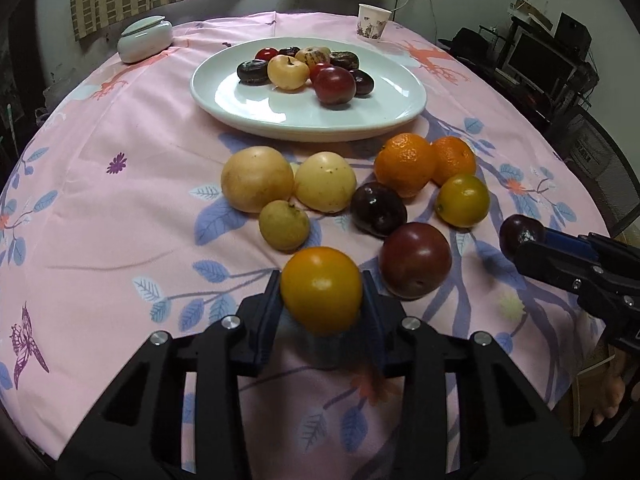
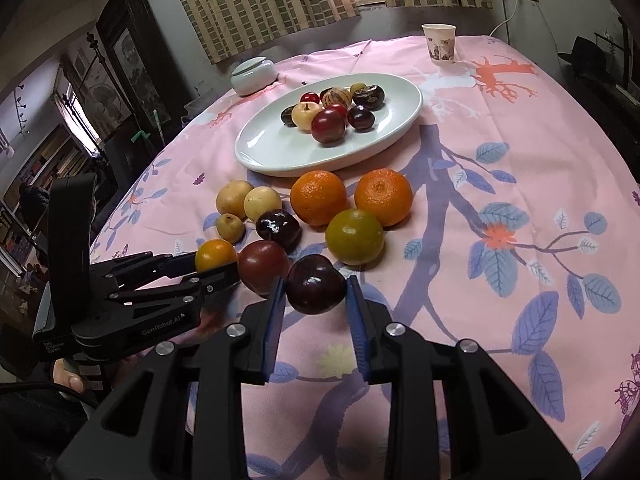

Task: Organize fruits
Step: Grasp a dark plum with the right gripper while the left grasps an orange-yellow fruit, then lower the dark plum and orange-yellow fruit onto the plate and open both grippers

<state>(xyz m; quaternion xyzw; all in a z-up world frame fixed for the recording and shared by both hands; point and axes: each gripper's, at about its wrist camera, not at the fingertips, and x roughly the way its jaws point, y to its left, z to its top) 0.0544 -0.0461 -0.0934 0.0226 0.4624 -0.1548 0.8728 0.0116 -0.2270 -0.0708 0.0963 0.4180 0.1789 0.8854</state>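
Note:
My left gripper (image 1: 322, 280) is shut on a yellow-orange fruit (image 1: 321, 290), its pads against both sides, just above the pink cloth. From the right wrist view that gripper (image 2: 224, 268) enters from the left with the fruit (image 2: 215, 255) at its tips. My right gripper (image 2: 316, 280) is shut on a dark plum (image 2: 316, 284), lifted off the cloth; the left wrist view has this plum (image 1: 520, 236) at the far right. Loose fruits lie ahead: two oranges (image 1: 405, 164), yellow fruits (image 1: 257, 179), a red-brown plum (image 1: 415, 266). The white plate (image 1: 240, 100) behind them holds several small fruits.
A paper cup (image 1: 373, 23) stands at the table's far edge and a pale lidded jar (image 1: 145, 39) at the far left. A yellow-green citrus (image 1: 463, 200) and another dark plum (image 1: 378, 209) lie between the two grippers. A metal chair (image 1: 600, 168) stands right of the table.

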